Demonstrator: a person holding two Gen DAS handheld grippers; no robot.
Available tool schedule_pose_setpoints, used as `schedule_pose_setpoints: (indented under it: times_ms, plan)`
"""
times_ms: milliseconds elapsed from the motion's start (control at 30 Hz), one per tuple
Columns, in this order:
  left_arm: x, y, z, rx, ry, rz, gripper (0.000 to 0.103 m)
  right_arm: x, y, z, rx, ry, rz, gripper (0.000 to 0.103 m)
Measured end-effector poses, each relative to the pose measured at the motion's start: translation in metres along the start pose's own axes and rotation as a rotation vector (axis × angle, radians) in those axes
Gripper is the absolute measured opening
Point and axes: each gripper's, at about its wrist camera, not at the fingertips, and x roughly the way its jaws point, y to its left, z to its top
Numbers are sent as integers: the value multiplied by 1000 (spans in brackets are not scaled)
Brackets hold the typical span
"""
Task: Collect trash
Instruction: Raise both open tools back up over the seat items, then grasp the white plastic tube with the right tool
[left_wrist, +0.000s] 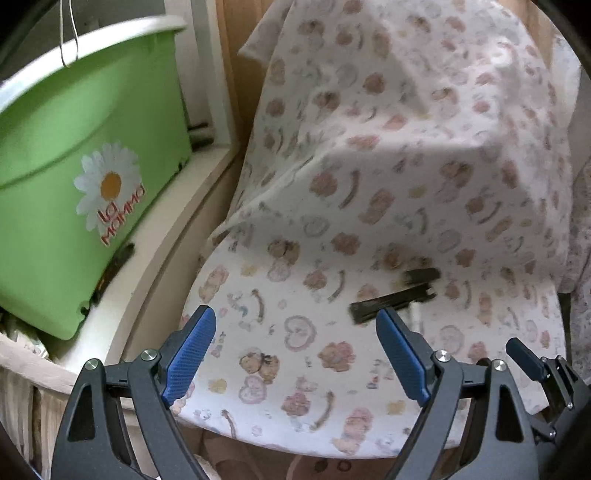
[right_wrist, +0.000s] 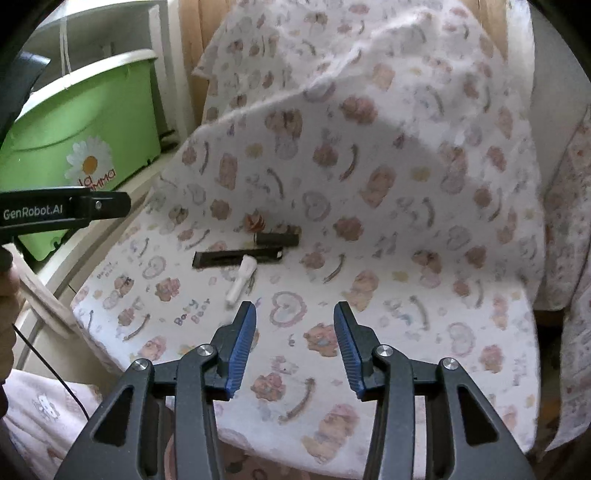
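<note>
Blurred dark strip (left_wrist: 393, 301) partly behind left tongs (left_wrist: 295, 321)

The sheet (right_wrist: 369, 221) is white, printed all over with brownish-pink teddy bears, pale hearts and small curved brown strokes. On it lie a long dark brown strip (right_wrist: 236, 258), a shorter dark stub (right_wrist: 277, 239), a white tube (right_wrist: 242, 278) and an orange-and-white striped scrap (right_wrist: 255, 221). At ten o'clock the tub (left_wrist: 74, 147) is bright green with a white rim, a white daisy with a yellow centre, and red lettering. Both pairs of fingers (left_wrist: 192, 354) (right_wrist: 242, 350) are black with ribbed blue pads.
</note>
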Motion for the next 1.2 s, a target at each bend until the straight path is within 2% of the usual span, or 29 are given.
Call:
schedule_pose_setpoints:
  times_ms: [333,633,767,800,833,967,1000,1200]
  plan:
    - [5,29,10,-101,29,-19,87,40,24,7,13,50,29,48]
    - [5,26,18,-88,-3,42,88,66,47,13,-26,83,-2,48]
    - [7,26,18,-85,10,33,88,72,49,16,-18,91,-11,48]
    - [7,26,17,-84,13,22,88,74,48,16,-8,96,-18,45]
    - [7,25,17,-82,14,15,88,75,47,16,-4,99,-24,38]
    - [8,22,15,-57,10,35,89,80,47,16,-9,110,-23,20]
    - [9,21,15,-55,13,38,89,81,46,16,-14,109,-30,12]
    - [18,17,17,-26,29,44,89,72,26,18,44,109,-13,10]
